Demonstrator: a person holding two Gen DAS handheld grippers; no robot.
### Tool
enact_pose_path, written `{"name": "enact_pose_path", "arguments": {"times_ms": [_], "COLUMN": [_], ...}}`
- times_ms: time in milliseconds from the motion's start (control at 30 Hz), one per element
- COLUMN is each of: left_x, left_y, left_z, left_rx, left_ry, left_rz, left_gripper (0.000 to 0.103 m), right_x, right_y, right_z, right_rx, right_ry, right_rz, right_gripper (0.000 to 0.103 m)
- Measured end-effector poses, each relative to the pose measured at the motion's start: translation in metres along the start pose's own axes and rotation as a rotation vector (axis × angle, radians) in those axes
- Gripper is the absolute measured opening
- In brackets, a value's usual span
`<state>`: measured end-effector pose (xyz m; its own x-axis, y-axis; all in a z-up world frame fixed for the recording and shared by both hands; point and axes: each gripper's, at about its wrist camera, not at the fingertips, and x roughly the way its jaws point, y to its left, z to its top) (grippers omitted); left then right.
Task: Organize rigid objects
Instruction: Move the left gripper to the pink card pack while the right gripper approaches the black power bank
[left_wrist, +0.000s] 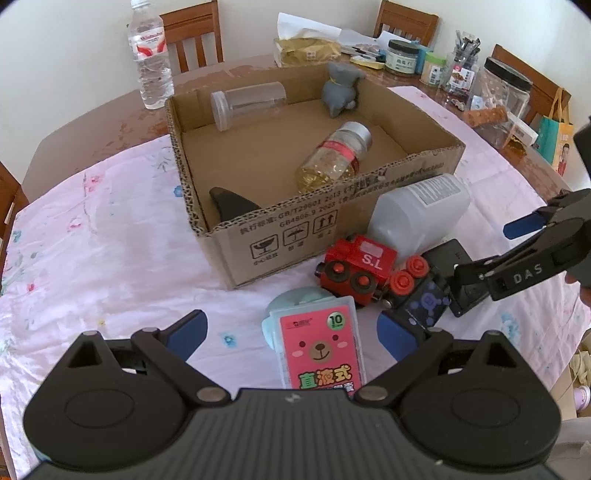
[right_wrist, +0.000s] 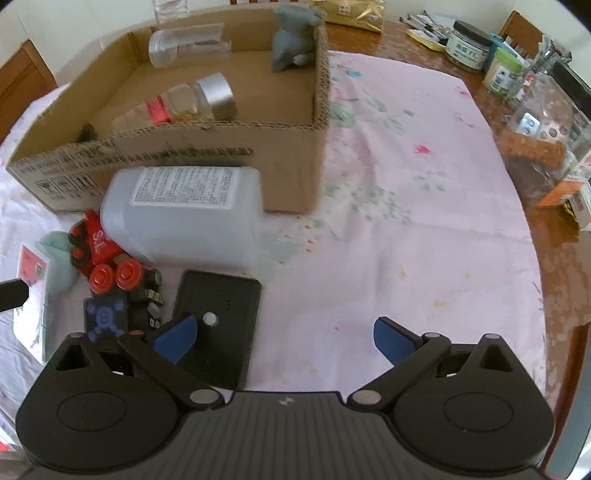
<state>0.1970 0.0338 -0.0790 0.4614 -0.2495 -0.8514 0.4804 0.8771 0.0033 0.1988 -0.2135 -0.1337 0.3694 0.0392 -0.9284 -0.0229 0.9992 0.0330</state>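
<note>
Cardboard box (left_wrist: 280, 229): sits open-topped on the pink flowered cloth (left_wrist: 110, 236) that covers the bench; printed handling symbols face the left claw.
Inside the box: a clear plastic jar (left_wrist: 247, 103) lies on its side at the far wall; a grey toy figure (left_wrist: 341, 90) leans in the far corner; a silver-capped bottle (left_wrist: 338, 157) with yellow contents lies tilted near the middle; a dark curved piece (left_wrist: 231, 203) shows in the near corner, too hidden to tell what it is.
White plastic bottle (right_wrist: 184, 225): lies on its side on the cloth, just outside the box's near wall, label up.
Red toy train (left_wrist: 360, 267): in front of the white bottle, touching it, marked "S.L".
Black flat device (right_wrist: 218, 325): flat on the cloth near the train; the right claw's left finger overlaps it in the right wrist view.
Pink bear-print case (left_wrist: 319, 350): lies on the cloth between the left claw's fingers, with a pale green object (left_wrist: 291, 299) under its far end.
Left claw (left_wrist: 291, 332): fingers spread wide apart, either side of the pink case, not touching it.
Right claw (right_wrist: 284, 334): fingers wide apart, holding nothing, low over the cloth.
Bench edge: a water bottle (left_wrist: 149, 55), jars and wooden chairs stand beyond the box.
</note>
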Motion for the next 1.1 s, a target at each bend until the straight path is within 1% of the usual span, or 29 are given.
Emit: {"name": "enact_pose_path", "arguments": {"times_ms": [100,200,300,400,533,600,667,900,1100], "left_x": [0.002,0.006,0.009,0.011,0.014,0.015,0.018,0.029,0.022], "left_y": [-0.003,-0.006,-0.009,-0.009,-0.008,-0.008,-0.008,-0.003,0.014], "left_z": [0.001,0.000,-0.001,-0.002,-0.007,-0.010,-0.014,-0.031,-0.047], "left_rx": [0.001,0.004,0.007,0.003,-0.001,-0.004,-0.007,-0.021,-0.070], "left_ry": [0.005,0.013,0.020,0.028,0.042,0.051,0.062,0.121,0.136], "left_rz": [-0.004,-0.008,-0.008,-0.007,0.001,0.000,-0.005,0.024,0.055], "left_gripper": [0.098,0.098,0.098,0.098,0.098,0.098,0.098,0.098,0.098], "right_x": [-0.003,-0.002,0.006,0.008,0.006,0.006,0.004,0.002,0.005], "right_y": [0.001,0.012,0.026,0.034,0.025,0.014,0.009,0.012,0.009], "right_z": [0.000,-0.002,-0.004,-0.006,-0.007,-0.008,-0.010,-0.013,-0.014], "right_rx": [-0.003,-0.035,-0.079,-0.115,-0.108,-0.073,-0.075,-0.081,-0.083], "right_ry": [-0.007,0.004,0.014,-0.009,-0.027,-0.026,-0.032,-0.038,-0.055], "right_rz": [0.028,0.063,0.035,-0.001,-0.022,-0.010,-0.012,-0.010,-0.007], "right_gripper": [0.103,0.103,0.103,0.103,0.103,0.103,0.103,0.103,0.103]}}
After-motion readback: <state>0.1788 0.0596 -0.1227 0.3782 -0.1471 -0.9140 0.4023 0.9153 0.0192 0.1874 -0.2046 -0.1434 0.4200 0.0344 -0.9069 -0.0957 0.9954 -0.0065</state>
